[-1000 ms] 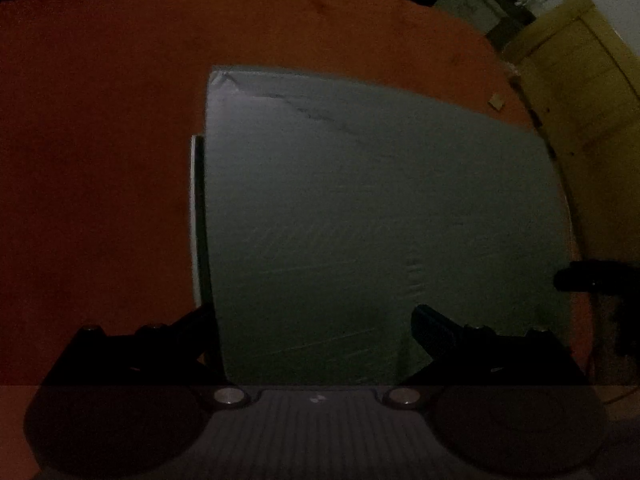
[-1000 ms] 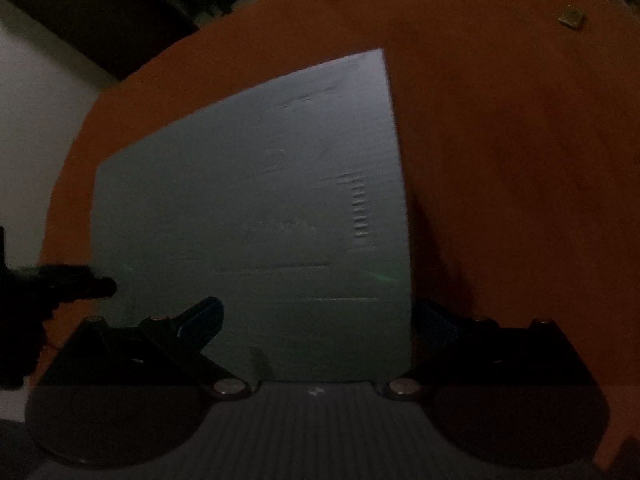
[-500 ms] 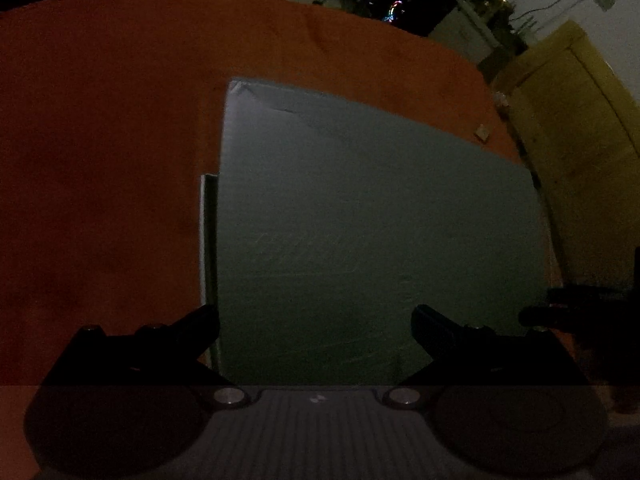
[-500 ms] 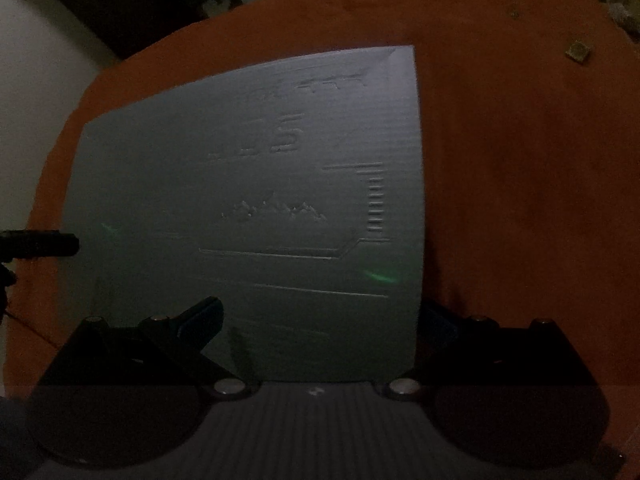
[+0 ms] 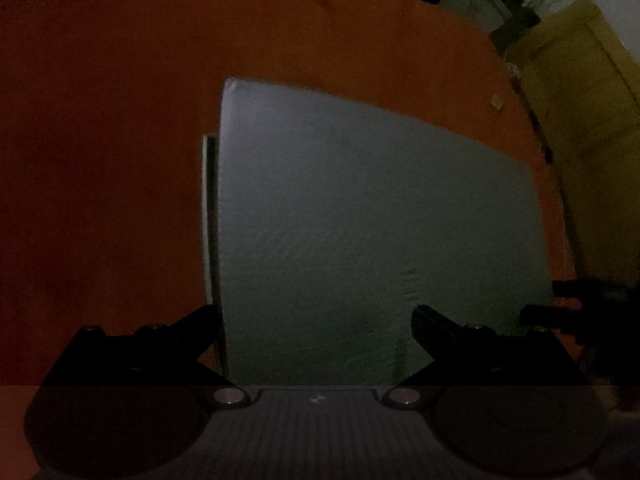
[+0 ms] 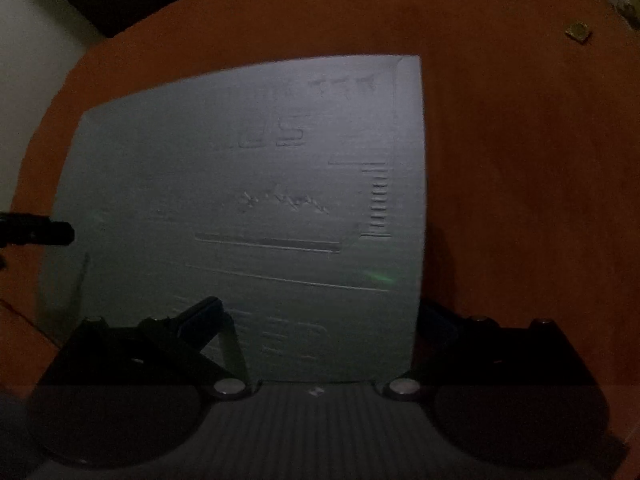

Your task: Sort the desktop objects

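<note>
Your left gripper (image 5: 316, 316) and right gripper (image 6: 320, 308) both have fingers spread, holding nothing. The grey mat (image 5: 380, 220) lies flat on the orange table (image 5: 100, 160), just ahead of both. The room is dim; a yellow cabinet (image 5: 588, 120) stands far right.

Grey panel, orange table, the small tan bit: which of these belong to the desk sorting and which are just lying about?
Part of the job:
- grey panel, flat on the orange table
- left gripper, open over the panel
- right gripper, open over the panel

Lying about:
- small tan piece at the table's far edge
- yellow cabinet beyond the table
</note>
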